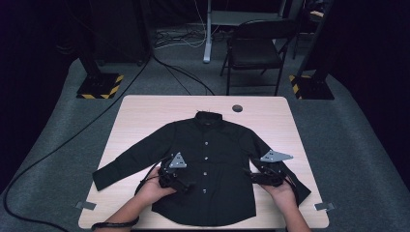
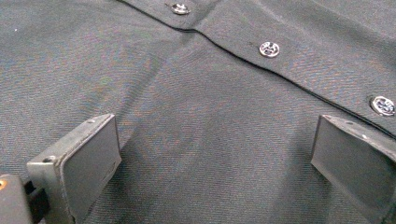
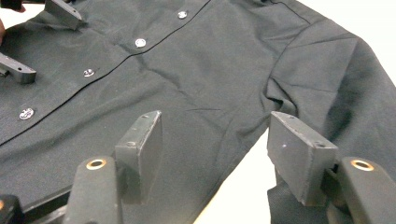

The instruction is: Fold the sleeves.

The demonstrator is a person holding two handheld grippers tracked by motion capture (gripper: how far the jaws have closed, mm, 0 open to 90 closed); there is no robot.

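The black shirt [image 1: 208, 164] is lying flat, buttoned, at the counter's [image 1: 135, 111] centre. The left tool [image 2: 212, 154] is resting wide apart on the front panel, gripping nothing. At four o'clock, the right tool [image 3: 215, 154] is straddling the shirt's side edge, jaws apart; its view is showing bare counter beneath.

The shirt [image 1: 212, 159] is matt woven cloth with shiny metallic-looking buttons [image 2: 269, 49]; the table [image 1: 145, 113] looks like smooth pale wood.
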